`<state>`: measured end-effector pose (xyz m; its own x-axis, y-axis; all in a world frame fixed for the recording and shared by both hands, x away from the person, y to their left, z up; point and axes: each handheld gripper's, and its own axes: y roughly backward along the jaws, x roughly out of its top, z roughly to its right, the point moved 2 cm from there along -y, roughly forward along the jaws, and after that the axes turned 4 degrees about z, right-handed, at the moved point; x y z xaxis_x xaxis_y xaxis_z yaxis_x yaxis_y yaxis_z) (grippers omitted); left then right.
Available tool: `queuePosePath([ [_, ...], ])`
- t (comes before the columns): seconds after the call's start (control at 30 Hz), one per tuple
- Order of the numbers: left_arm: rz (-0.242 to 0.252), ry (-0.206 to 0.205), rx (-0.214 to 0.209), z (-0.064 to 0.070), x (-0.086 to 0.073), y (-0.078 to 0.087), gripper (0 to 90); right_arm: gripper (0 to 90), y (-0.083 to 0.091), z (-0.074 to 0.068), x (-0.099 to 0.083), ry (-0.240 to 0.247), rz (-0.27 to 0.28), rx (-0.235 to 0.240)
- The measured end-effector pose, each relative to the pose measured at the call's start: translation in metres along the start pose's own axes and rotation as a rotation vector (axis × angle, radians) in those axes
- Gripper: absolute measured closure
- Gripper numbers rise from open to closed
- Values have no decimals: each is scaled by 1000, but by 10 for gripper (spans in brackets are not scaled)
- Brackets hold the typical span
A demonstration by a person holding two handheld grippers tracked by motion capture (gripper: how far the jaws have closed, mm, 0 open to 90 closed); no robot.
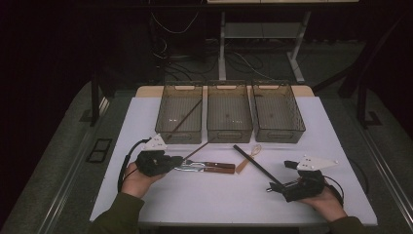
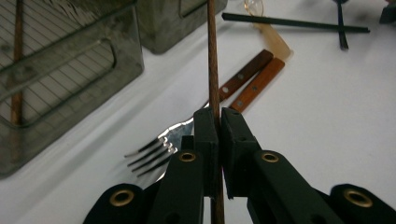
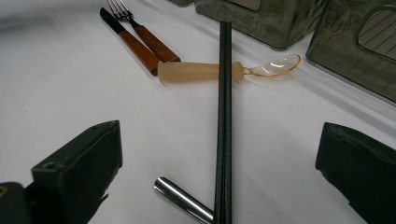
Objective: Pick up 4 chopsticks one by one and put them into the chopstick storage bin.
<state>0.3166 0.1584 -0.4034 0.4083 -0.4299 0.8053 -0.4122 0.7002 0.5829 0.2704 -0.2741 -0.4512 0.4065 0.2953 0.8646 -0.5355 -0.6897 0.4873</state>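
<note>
My left gripper (image 1: 181, 159) (image 2: 218, 116) is shut on a thin brown wooden chopstick (image 2: 213, 65) (image 1: 202, 147), which points toward the bins. A second brown chopstick (image 1: 185, 117) (image 2: 17, 60) leans inside the left bin (image 1: 165, 131). A black chopstick (image 1: 255, 163) (image 3: 224, 116) lies diagonally on the white table. Its near end lies between the wide-apart jaws of my right gripper (image 1: 278, 176) (image 3: 219, 144), which is open and touches nothing. A shiny metal rod end (image 3: 182, 200) sits by that chopstick's near end.
Three translucent grey bins stand in a row at the back: left, middle (image 1: 229, 134) and right (image 1: 278, 136). A fork (image 2: 154, 151) (image 3: 119, 9) and a wooden-handled knife (image 1: 214, 168) (image 3: 135, 46) lie mid-table. A clear spoon with a beige handle (image 1: 248, 158) (image 3: 196, 71) lies under the black chopstick.
</note>
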Motion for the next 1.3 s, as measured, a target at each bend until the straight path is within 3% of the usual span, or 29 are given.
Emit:
queuePosePath([
  [0.63, 28, -13, 63, -23, 52, -3, 852, 8, 1, 0, 0, 0, 5, 1],
  [0.8, 28, -4, 88, -34, 60, -7, 852, 8, 1, -1, 0, -7, 2, 5],
  [0.83, 23, -3, 95, -37, 62, -8, 852, 8, 1, 0, 0, 13, 15, -1],
  [0.87, 27, 2, 99, -39, 64, -9, 852, 8, 1, -1, 0, -8, 3, 5],
  [1.3, 26, 45, 175, -74, 82, -24, 852, 8, 3, -1, 0, -7, 13, 3],
])
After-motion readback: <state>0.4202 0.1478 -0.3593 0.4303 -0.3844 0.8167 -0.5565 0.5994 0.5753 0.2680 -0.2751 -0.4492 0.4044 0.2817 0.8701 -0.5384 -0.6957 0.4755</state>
